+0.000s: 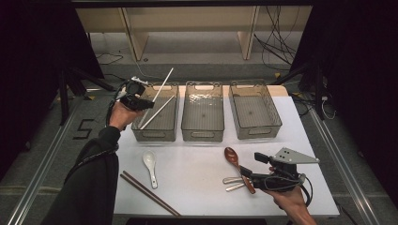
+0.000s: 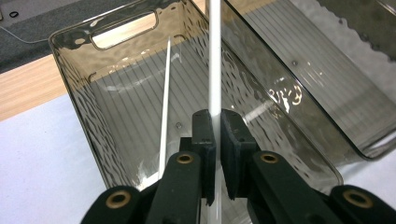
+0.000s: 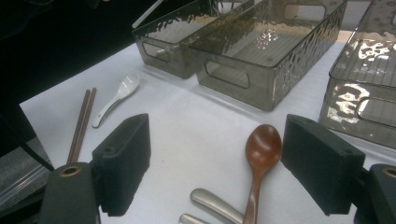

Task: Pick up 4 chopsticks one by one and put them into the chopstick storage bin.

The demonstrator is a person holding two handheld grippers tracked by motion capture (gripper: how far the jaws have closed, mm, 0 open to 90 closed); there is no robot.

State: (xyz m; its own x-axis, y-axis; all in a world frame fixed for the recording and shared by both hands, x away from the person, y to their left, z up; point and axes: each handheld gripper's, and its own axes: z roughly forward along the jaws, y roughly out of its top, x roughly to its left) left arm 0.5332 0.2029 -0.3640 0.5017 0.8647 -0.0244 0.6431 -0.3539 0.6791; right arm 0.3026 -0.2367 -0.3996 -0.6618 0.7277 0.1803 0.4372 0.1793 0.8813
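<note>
right now the left tool (image 2: 215,135) is clamped on a white chopstick (image 2: 215,56), holding it over the leftmost of three smoky clear bins (image 1: 157,133) at the far side of the white bench (image 1: 197,164). a second white chopstick (image 2: 164,107) already lies slanted inside that bin. the right tool (image 3: 215,158) hovers low over the bench with its jaws wide apart and nothing between the pads; a brown wooden spoon (image 3: 261,154) lies just ahead of it, beside two metal handles (image 3: 215,205). a white ceramic spoon (image 1: 150,164) and a pair of brown chopsticks (image 1: 150,193) rest on the near left part of the bench.
</note>
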